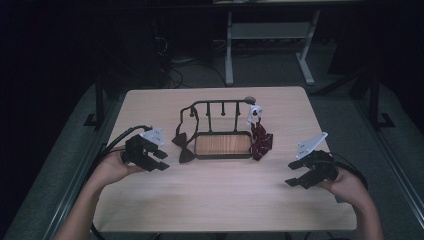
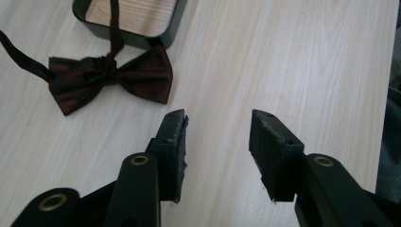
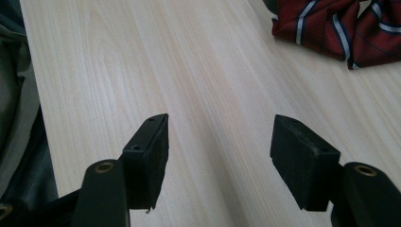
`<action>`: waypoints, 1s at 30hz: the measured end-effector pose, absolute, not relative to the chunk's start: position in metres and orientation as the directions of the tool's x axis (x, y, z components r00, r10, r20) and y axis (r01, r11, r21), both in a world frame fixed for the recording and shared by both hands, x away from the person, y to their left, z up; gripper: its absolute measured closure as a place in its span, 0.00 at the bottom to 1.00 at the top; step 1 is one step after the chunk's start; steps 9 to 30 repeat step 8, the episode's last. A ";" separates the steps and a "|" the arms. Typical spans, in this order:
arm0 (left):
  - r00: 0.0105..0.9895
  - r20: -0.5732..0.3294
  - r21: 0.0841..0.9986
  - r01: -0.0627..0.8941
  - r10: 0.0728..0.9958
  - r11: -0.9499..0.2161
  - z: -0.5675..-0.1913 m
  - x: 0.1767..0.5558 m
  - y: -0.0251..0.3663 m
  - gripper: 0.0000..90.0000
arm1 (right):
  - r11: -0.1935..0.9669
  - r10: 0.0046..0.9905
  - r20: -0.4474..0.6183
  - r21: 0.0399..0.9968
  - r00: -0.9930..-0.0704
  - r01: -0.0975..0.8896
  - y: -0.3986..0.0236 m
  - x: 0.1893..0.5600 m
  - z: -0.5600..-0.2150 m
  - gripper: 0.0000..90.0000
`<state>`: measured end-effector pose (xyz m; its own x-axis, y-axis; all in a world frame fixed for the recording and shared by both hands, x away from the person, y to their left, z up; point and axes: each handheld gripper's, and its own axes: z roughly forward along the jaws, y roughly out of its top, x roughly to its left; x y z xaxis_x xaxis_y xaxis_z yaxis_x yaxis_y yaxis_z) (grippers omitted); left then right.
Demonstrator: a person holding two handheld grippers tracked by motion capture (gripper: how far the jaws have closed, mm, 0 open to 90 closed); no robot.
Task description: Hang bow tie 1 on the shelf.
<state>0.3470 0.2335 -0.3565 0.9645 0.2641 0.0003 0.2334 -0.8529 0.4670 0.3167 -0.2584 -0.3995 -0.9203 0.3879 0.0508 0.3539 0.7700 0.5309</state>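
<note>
While both tools hover spread and empty over the bench (image 1: 220,200), the high view puts the dark bow tie (image 1: 186,154) left of the stand (image 1: 223,145). From the left tool (image 2: 217,137), its knot (image 2: 105,74) looks the firm spot on soft, light cloth. The right tool (image 3: 220,146) faces striped ties (image 3: 338,26).

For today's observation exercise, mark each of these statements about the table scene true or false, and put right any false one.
1. The left gripper grips the dark maroon bow tie. False: its jaws stand open over bare table, the tie lying apart from them.
2. The red bow tie with pale stripes lies on the light wooden table. True.
3. The black metal rack with a wood-grain base stands nearer the table's far edge than the person's side. True.
4. The right gripper is shut. False: its jaws stand apart with nothing between.
</note>
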 end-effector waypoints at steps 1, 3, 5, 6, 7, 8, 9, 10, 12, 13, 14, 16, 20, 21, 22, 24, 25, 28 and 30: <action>0.963 -0.005 0.471 0.241 0.271 -0.849 -0.358 0.346 0.234 0.61 | 0.769 0.388 0.050 0.533 -0.920 0.353 -0.259 0.317 -0.400 0.41; 0.965 -0.004 0.473 0.232 0.261 -0.850 -0.362 0.343 0.236 0.61 | 0.767 0.395 0.055 0.530 -0.917 0.363 -0.259 0.316 -0.400 0.41; 0.965 0.002 0.481 0.230 0.263 -0.846 -0.365 0.341 0.237 0.61 | 0.768 0.395 0.055 0.528 -0.917 0.362 -0.260 0.316 -0.400 0.41; 0.963 -0.005 0.485 0.237 0.268 -0.842 -0.366 0.339 0.238 0.60 | 0.768 0.394 0.053 0.530 -0.918 0.360 -0.260 0.316 -0.400 0.41; 0.963 -0.006 0.488 0.238 0.269 -0.840 -0.367 0.338 0.238 0.60 | 0.767 0.393 0.052 0.531 -0.918 0.359 -0.260 0.316 -0.400 0.41; 0.964 0.000 0.487 0.233 0.266 -0.842 -0.368 0.337 0.239 0.59 | 0.766 0.394 0.053 0.533 -0.918 0.360 -0.261 0.316 -0.401 0.41; 0.964 0.000 0.487 0.233 0.266 -0.842 -0.368 0.337 0.239 0.59 | 0.766 0.394 0.053 0.533 -0.918 0.360 -0.261 0.316 -0.401 0.41; 0.964 0.000 0.487 0.233 0.266 -0.842 -0.368 0.337 0.239 0.59 | 0.766 0.394 0.053 0.533 -0.918 0.360 -0.261 0.316 -0.401 0.41; 0.964 0.000 0.487 0.233 0.266 -0.842 -0.368 0.337 0.239 0.59 | 0.766 0.394 0.053 0.533 -0.918 0.360 -0.261 0.316 -0.401 0.41; 0.964 0.000 0.487 0.233 0.266 -0.842 -0.368 0.337 0.239 0.59 | 0.766 0.394 0.053 0.533 -0.918 0.360 -0.261 0.316 -0.401 0.41; 0.964 0.000 0.487 0.233 0.266 -0.842 -0.368 0.337 0.239 0.59 | 0.766 0.394 0.053 0.533 -0.918 0.360 -0.261 0.316 -0.401 0.41; 0.964 0.000 0.487 0.233 0.266 -0.842 -0.368 0.337 0.239 0.59 | 0.766 0.394 0.053 0.533 -0.918 0.360 -0.261 0.316 -0.401 0.41; 0.964 0.000 0.487 0.233 0.266 -0.842 -0.368 0.337 0.239 0.59 | 0.766 0.394 0.053 0.533 -0.918 0.360 -0.261 0.316 -0.401 0.41; 0.964 0.000 0.487 0.233 0.266 -0.842 -0.368 0.337 0.239 0.59 | 0.766 0.394 0.053 0.533 -0.918 0.360 -0.261 0.316 -0.401 0.41; 0.964 0.000 0.487 0.233 0.266 -0.842 -0.368 0.337 0.239 0.59 | 0.766 0.394 0.053 0.533 -0.918 0.360 -0.261 0.316 -0.401 0.41; 0.964 0.000 0.487 0.233 0.266 -0.842 -0.368 0.337 0.239 0.59 | 0.766 0.394 0.053 0.533 -0.918 0.360 -0.261 0.316 -0.401 0.41; 0.964 0.000 0.487 0.233 0.266 -0.842 -0.368 0.337 0.239 0.59 | 0.766 0.394 0.053 0.533 -0.918 0.360 -0.261 0.316 -0.401 0.41; 0.964 0.000 0.487 0.233 0.266 -0.842 -0.368 0.337 0.239 0.59 | 0.766 0.394 0.053 0.533 -0.918 0.360 -0.261 0.316 -0.401 0.41; 0.964 0.000 0.487 0.233 0.266 -0.842 -0.368 0.337 0.239 0.59 | 0.766 0.394 0.053 0.533 -0.918 0.360 -0.261 0.316 -0.401 0.41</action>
